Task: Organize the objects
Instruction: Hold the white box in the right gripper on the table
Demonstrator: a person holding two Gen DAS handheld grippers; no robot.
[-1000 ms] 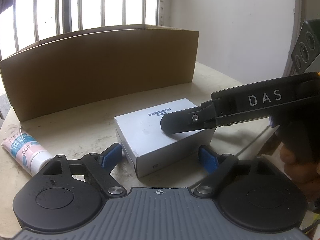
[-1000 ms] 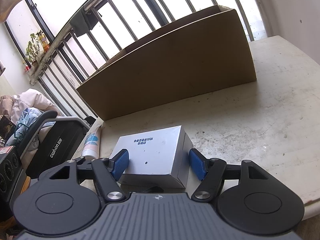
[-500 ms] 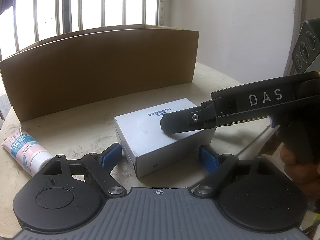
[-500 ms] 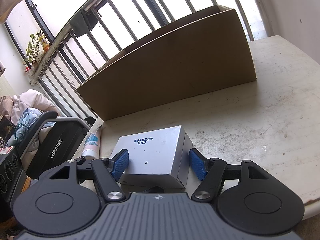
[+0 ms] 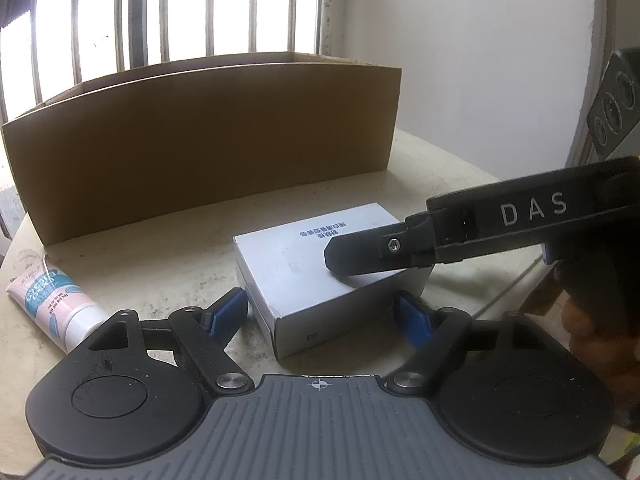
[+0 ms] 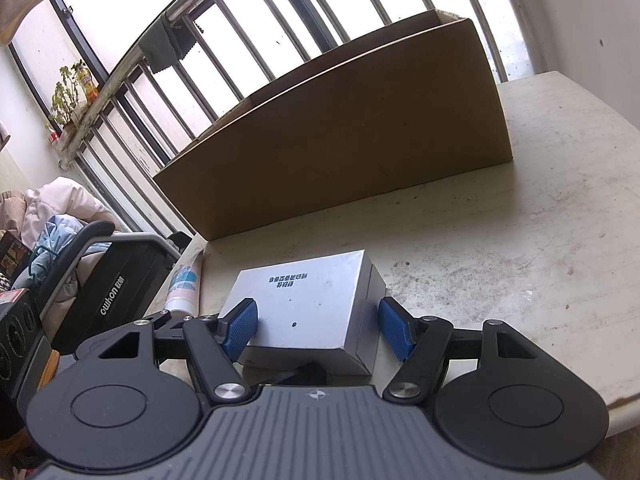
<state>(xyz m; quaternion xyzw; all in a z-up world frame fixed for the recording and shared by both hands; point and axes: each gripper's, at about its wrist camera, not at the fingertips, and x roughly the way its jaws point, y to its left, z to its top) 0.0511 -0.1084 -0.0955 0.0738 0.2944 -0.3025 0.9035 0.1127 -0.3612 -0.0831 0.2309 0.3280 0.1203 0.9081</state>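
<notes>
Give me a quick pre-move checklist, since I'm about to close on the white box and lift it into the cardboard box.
1. White box sits between the right gripper pads: ok.
2. Right pads touching the box sides: not ok, the jaws are open with gaps on both sides.
3. Left gripper out of the way: not ok, it is open and straddles a corner of the same box.
4. Cardboard box open at the top: ok; its contents cannot tell.
5. Tube clear of the lift path: ok, it lies off to the left on the table.
</notes>
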